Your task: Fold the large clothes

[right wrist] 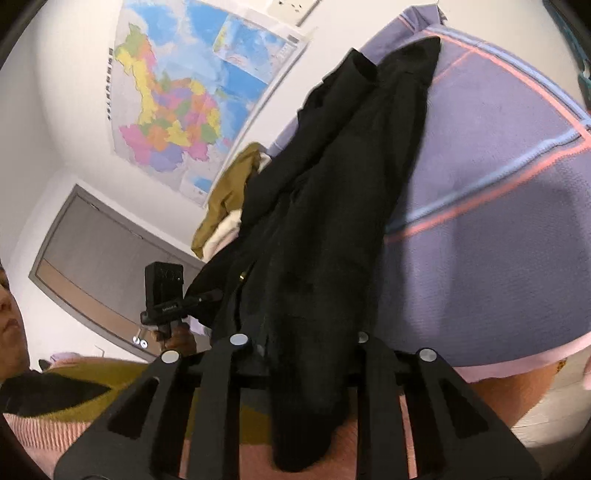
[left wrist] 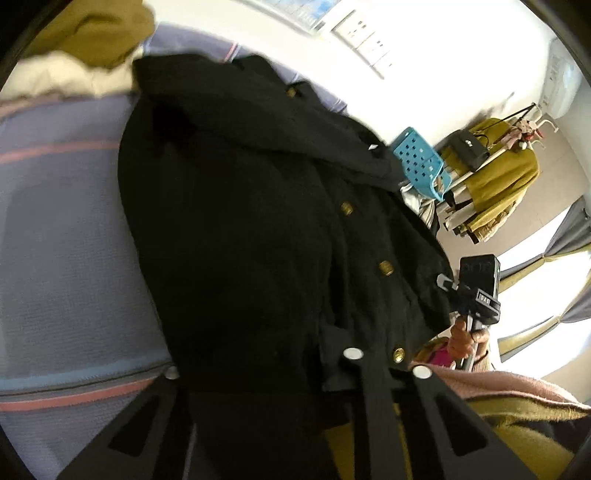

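Observation:
A black coat (left wrist: 240, 221) with gold buttons lies lengthwise on a purple blanket (left wrist: 62, 240). My left gripper (left wrist: 295, 369) is shut on the coat's near hem. In the right wrist view the same coat (right wrist: 325, 221) stretches away over the blanket (right wrist: 480, 221), and my right gripper (right wrist: 299, 347) is shut on its near edge, with cloth hanging down between the fingers. Each view shows the other hand-held gripper at the coat's edge: the right one (left wrist: 476, 291), the left one (right wrist: 166, 299).
An olive garment (left wrist: 96, 33) and a cream one (left wrist: 66, 74) lie at the blanket's far end. A blue plastic chair (left wrist: 421, 162) and a clothes rack with a mustard garment (left wrist: 495, 173) stand beyond. A map (right wrist: 192, 96) hangs on the wall beside a grey door (right wrist: 99, 266).

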